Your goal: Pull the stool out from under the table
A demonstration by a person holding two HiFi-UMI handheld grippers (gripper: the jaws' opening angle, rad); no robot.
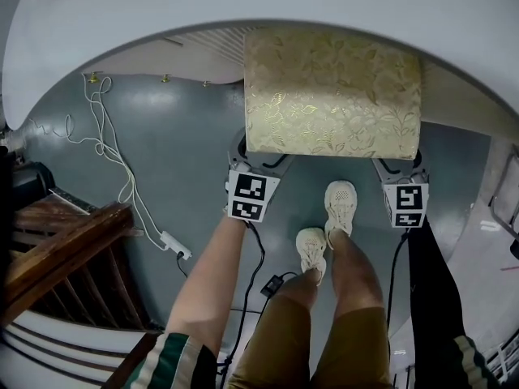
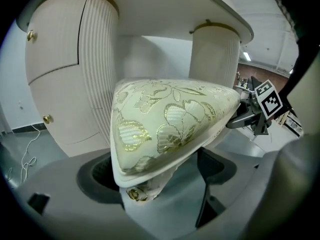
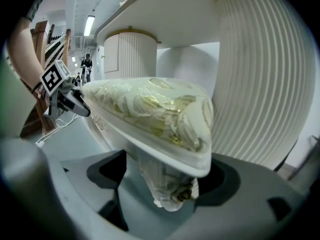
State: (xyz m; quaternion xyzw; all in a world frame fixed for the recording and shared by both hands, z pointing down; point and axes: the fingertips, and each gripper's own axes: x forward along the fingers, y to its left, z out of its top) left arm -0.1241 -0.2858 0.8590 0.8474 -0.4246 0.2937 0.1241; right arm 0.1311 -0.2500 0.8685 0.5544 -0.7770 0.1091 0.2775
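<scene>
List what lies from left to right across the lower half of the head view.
Dark wooden furniture → white cable → power strip → left gripper → shoes → right gripper. The stool spans both grippers, so it is left out.

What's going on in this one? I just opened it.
A person stands over a gold-patterned stool that sits partly under the white table. They hold a tool in each hand. The left tool is at the stool's near left corner and the right tool is at its near right corner. Each tool's jaws stand apart with that corner of the stool between them, not clamped. The stool has not yet been pulled out.
</scene>
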